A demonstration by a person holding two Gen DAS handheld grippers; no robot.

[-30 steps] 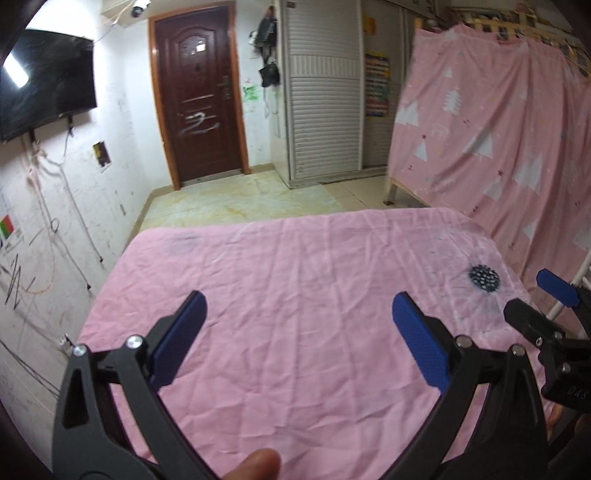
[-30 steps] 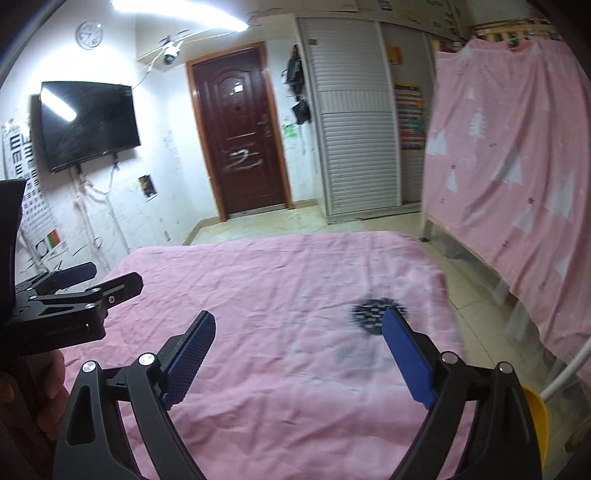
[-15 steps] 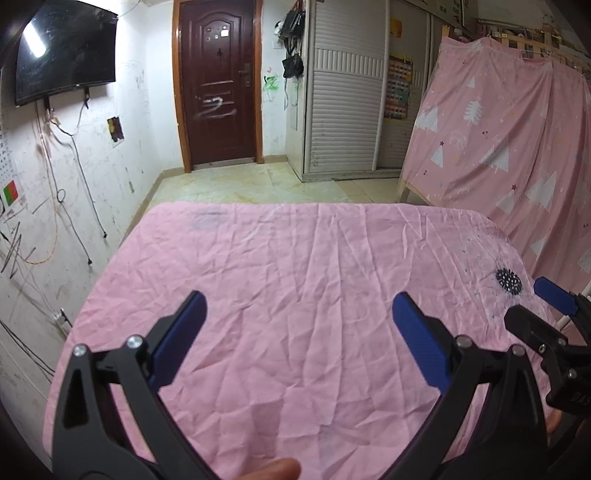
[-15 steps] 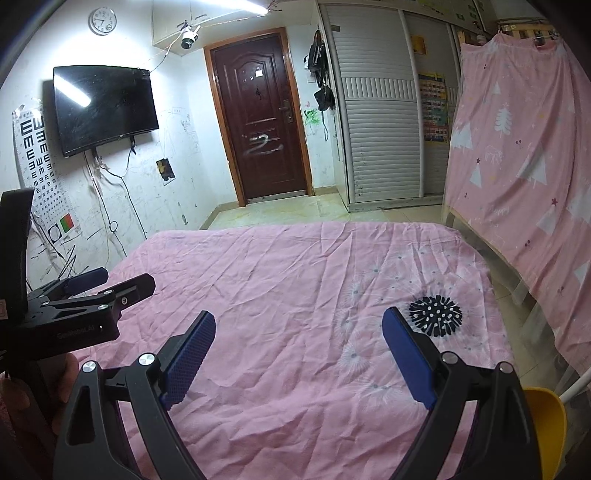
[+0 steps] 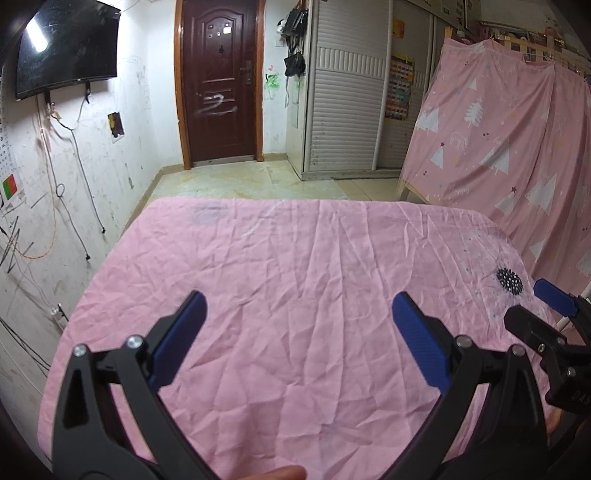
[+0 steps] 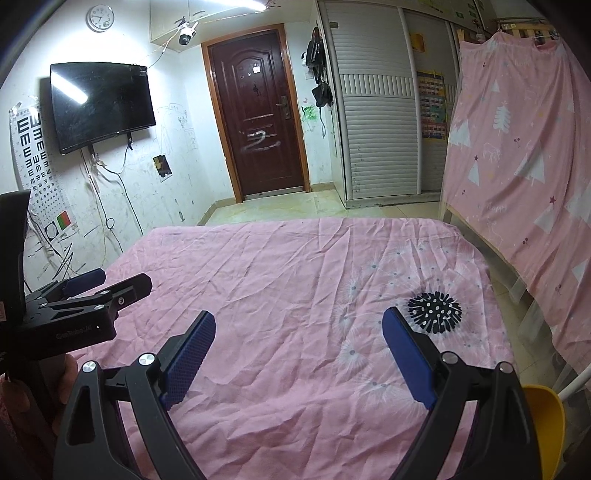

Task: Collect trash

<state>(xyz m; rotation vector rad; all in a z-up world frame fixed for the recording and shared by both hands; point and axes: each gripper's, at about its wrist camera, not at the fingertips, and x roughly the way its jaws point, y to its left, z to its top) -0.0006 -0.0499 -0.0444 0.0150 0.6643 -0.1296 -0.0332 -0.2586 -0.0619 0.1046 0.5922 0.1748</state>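
Left wrist view: left gripper point(image 5: 295, 317) gapes wide, empty, over wrinkled pink bedsheet point(image 5: 295, 258); no trash visible; only a black spiky dandelion print point(image 5: 509, 280) far right, nearer the right gripper point(image 5: 546, 306).

Right wrist view: right gripper point(image 6: 299, 339) wide, empty; print just beyond its right finger; yellow plastic bin point(image 6: 543, 424) lower right; eye chart point(image 6: 33, 147) shows rows of "E"; the left tool's lettering is unreadable.

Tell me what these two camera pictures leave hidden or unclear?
- Trash: none shows on the pink sheet in either view.
- Yellow container: right wrist view, cut off by the right gripper and the frame edge.
- Wall clock: right wrist view, too small to read.
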